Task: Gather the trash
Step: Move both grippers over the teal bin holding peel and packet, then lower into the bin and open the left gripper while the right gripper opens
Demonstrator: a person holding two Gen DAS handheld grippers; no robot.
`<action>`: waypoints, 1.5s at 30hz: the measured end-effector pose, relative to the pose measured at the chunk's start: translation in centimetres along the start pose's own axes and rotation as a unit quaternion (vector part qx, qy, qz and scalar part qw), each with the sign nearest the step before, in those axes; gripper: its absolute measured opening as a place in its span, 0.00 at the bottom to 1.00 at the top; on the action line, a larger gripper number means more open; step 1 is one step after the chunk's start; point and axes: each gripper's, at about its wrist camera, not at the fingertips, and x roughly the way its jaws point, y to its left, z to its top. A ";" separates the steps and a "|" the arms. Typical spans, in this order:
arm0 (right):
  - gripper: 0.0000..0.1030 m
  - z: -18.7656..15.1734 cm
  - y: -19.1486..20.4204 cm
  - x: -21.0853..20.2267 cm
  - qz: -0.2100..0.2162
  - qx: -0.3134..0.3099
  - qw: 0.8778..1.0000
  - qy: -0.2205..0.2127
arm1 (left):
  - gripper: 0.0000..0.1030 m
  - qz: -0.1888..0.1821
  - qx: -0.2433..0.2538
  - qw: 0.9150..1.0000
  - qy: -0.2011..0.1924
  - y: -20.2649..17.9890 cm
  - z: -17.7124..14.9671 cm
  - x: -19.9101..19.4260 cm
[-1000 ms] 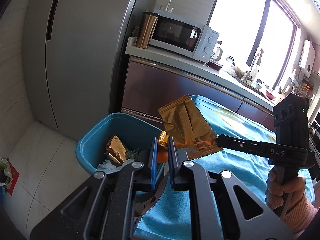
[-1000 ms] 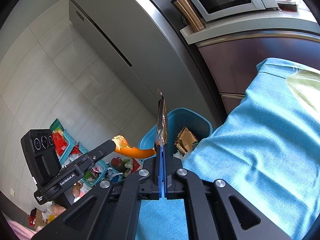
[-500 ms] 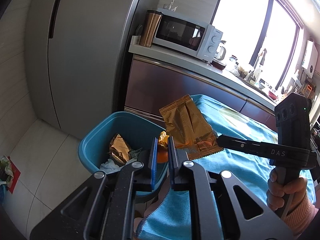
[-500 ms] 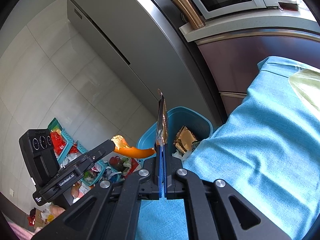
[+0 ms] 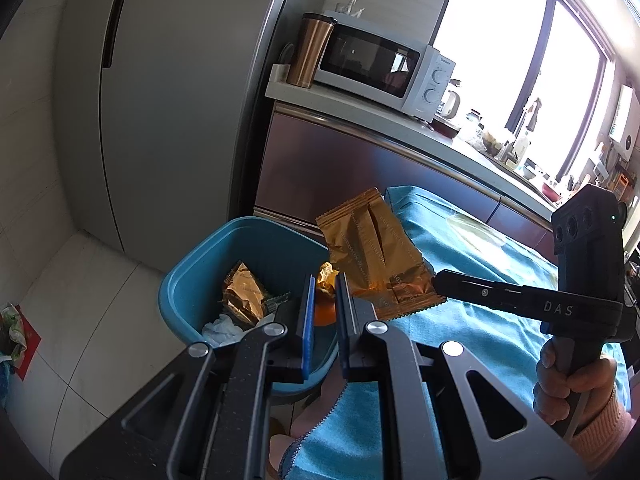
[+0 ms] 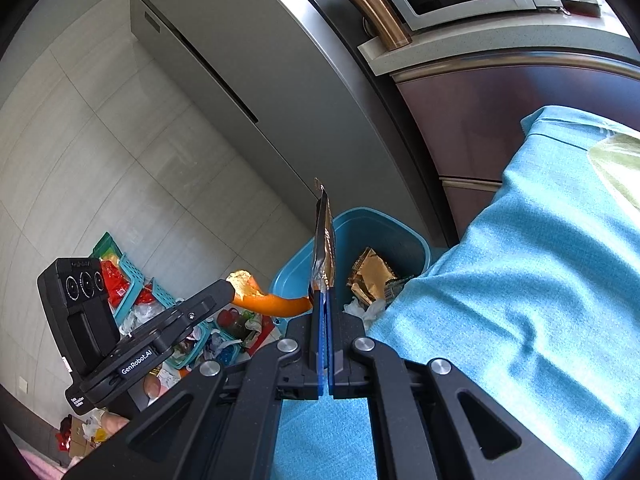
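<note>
Beside the table: a blue bin (image 5: 188, 296) stands on pale floor tiles, below the edge of a blue cloth (image 5: 472, 332) that covers the table.
Left gripper (image 5: 324, 300): blue-padded jaws nearly closed on an orange peel (image 5: 325, 307); from the right wrist view the peel (image 6: 272, 303) is a curved strip with a pale, pithy end, sticking out from the gripper's (image 6: 230, 290) tip beside the bin (image 6: 376, 228).
Right gripper (image 6: 323, 300): jaws pressed together on the lower edge of a wrapper (image 6: 323, 248), seen edge-on and upright there; from the left wrist view the gripper (image 5: 436, 280) holds the wrapper (image 5: 376, 256) by its crimped end, up above the bin's rim and the cloth's corner.
Wrapper: gold-brown foil, creased, flat, with a zigzag seal; its print is too small to read.
Bin contents: a crumpled gold packet (image 5: 242, 290) and white tissue (image 5: 222, 328), partly hidden behind the left gripper's frame.
Hidden: the peel's middle is blocked by the pads in the left wrist view; the bin's near wall is cut off by both gripper bodies.
Hand (image 5: 572, 380): grips the right handle, pink cuff at the wrist, cropped by the frame.
Hard to make out: a pale yellowish patch (image 6: 616, 164) on the cloth, washed out by sunlight; heaped bright litter (image 6: 224, 320) on the floor.
Backdrop: grey fridge (image 5: 160, 92), white microwave (image 5: 380, 68) and copper tumbler (image 5: 312, 56) on the counter.
</note>
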 end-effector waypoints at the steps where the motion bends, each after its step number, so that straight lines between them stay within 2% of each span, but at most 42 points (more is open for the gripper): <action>1: 0.00 0.0 0.0 0.1 -0.001 0.001 1.000 0.001 | 0.10 0.001 0.000 1.000 0.000 0.0 0.0 0.0; 45: 0.00 0.3 0.4 3.7 -0.021 0.007 0.999 0.036 | 0.10 0.021 -0.016 0.999 0.025 1.1 -1.1 3.5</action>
